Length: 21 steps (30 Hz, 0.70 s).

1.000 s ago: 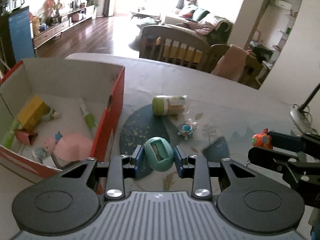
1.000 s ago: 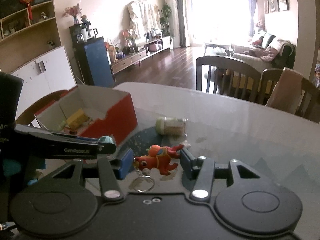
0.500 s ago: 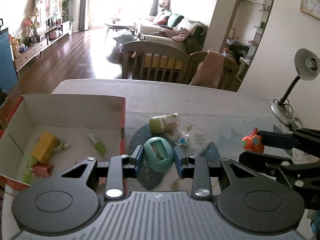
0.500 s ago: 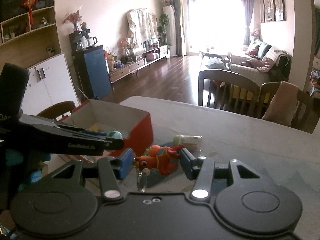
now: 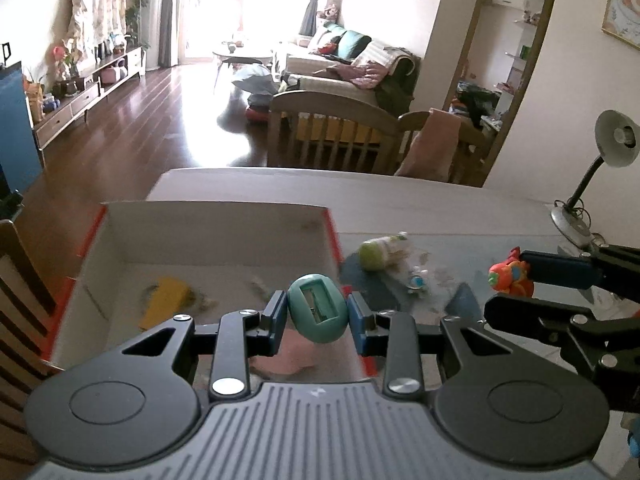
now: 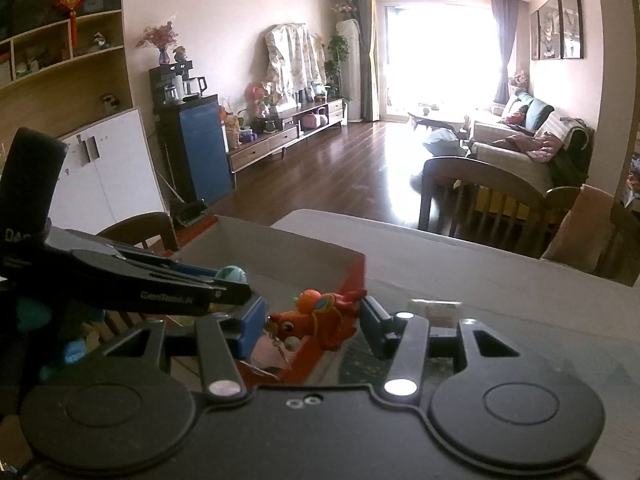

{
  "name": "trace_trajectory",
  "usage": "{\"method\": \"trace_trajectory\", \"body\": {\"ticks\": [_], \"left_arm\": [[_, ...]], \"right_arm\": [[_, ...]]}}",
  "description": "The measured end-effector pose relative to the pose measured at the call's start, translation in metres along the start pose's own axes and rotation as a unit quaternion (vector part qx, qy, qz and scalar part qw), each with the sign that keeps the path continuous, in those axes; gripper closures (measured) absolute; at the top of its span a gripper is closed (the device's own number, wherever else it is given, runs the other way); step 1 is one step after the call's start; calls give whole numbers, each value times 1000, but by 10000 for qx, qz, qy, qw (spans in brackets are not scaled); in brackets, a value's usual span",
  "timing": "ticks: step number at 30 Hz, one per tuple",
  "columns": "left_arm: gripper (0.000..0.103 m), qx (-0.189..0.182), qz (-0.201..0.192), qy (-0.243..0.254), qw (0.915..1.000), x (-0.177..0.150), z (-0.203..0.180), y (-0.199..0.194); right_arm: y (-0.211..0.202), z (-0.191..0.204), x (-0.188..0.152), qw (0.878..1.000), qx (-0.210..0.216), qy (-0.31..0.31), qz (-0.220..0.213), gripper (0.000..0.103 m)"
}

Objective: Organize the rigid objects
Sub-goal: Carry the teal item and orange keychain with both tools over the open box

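My left gripper [image 5: 317, 314] is shut on a teal egg-shaped sharpener [image 5: 318, 307] and holds it over the right part of the open red-sided cardboard box [image 5: 216, 220]. My right gripper [image 6: 312, 320] is shut on a red and orange dragon keychain [image 6: 320, 318], its ring hanging below, just above the box's right wall [image 6: 352, 276]. That keychain [image 5: 510, 276] and the right gripper's fingers [image 5: 560, 268] also show at the right in the left wrist view. Inside the box lie a yellow block [image 5: 166, 300] and a pink thing [image 5: 288, 354].
On the table right of the box lie a green-capped bottle [image 5: 380, 252] and a small blue-and-white toy [image 5: 418, 282]. A desk lamp [image 5: 600, 168] stands at the far right. Wooden chairs [image 5: 340, 136] line the table's far edge, and another chair [image 5: 16, 300] stands at the left.
Both grippers have moved left and up, carrying the sharpener and the keychain from above the table's dark mat to above the box. Their grips look unchanged.
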State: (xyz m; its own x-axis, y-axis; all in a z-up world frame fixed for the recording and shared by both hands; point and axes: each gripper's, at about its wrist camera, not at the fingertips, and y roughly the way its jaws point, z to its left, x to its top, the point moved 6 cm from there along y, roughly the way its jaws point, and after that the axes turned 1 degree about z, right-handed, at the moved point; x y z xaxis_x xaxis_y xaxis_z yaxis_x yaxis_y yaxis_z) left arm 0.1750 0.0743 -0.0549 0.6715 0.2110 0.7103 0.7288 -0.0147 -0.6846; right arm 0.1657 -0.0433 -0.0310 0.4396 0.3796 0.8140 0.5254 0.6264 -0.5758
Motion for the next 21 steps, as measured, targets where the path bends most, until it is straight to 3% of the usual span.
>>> {"method": "trace_trajectory", "body": {"ticks": [13, 21], "left_arm": [[70, 165, 328, -10, 9993, 0, 85, 17], [70, 199, 437, 138, 9987, 12, 110, 49]], "right_arm": [[62, 39, 9, 9996, 6, 43, 295, 52], [118, 53, 1, 9975, -189, -180, 654, 52]]}}
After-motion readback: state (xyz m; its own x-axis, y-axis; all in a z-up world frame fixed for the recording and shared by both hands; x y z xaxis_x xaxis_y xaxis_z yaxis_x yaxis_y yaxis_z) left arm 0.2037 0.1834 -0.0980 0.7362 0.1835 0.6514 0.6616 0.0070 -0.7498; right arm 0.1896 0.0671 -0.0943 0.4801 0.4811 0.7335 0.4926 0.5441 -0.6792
